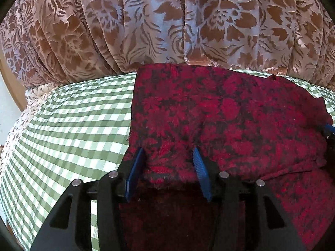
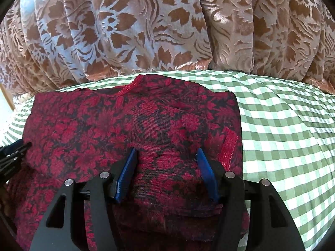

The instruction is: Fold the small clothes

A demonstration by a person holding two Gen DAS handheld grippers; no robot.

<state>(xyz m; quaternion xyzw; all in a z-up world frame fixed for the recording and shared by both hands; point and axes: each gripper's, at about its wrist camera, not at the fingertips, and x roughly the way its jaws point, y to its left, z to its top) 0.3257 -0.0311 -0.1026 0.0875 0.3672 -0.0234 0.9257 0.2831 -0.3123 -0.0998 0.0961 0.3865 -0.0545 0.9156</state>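
Left wrist view: we hold our left gripper [image 1: 168, 156] with its blue pads spread, a raised fold of the red-and-black floral knit garment [image 1: 230, 115] bunched between them; whether they truly pinch it we cannot tell. The garment lies on the green-and-white checked cloth surface [image 1: 69, 129], near its far edge, already partly folded. At far right the right gripper's tip [image 1: 328, 128] touches the fabric.

Right wrist view: our right gripper [image 2: 166, 156] likewise stands spread around a hump of garment near its right edge. We judge we are mid-fold; next, both grippers should close and carry the near hem toward the far neckline. Behind hangs a brown-and-blue floral velvet curtain [image 2: 146, 25].
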